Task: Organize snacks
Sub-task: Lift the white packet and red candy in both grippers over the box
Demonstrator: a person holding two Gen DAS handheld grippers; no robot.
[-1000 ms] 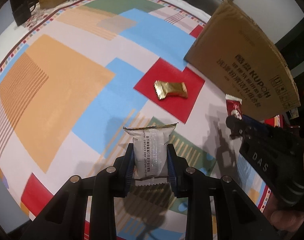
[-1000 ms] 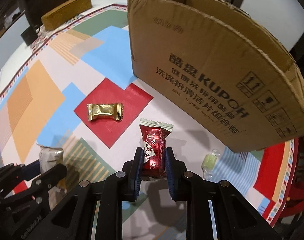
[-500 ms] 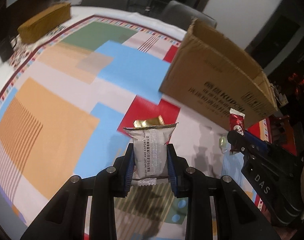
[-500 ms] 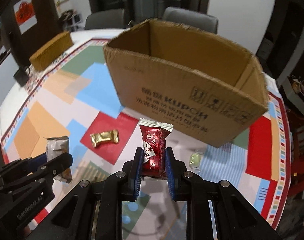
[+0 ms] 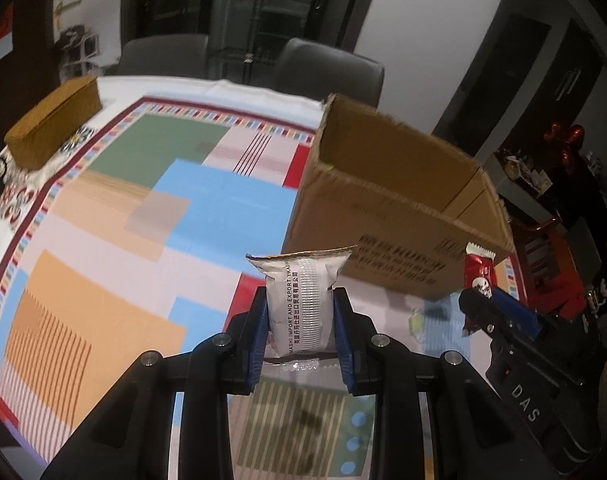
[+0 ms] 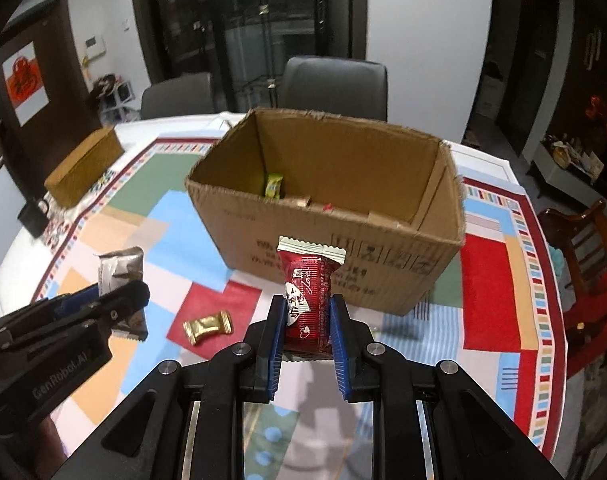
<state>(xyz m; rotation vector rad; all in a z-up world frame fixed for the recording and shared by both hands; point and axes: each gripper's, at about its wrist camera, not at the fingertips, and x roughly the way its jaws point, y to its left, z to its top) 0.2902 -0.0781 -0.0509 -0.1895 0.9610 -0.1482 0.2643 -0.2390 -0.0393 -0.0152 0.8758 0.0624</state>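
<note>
Only the right wrist view looks into the cardboard box (image 6: 331, 184), w/ a yellow-green packet (image 6: 274, 186) inside, and shows a gold candy (image 6: 207, 326) lower left. Left gripper (image 5: 301, 330) clamps a white packet (image 5: 301, 300) reading "IMPORT AND EXPORT"; right gripper (image 6: 306, 330) clamps a red packet (image 6: 308, 300), center frame.

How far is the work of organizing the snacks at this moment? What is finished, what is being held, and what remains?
Done: the cardboard box already holds at least a yellow-green packet. In hand: the left hand-held gripper grips a white snack packet and the right hand-held gripper grips a red snack packet, both outside the box. Left: a gold-wrapped candy lies on the tablecloth.
</note>
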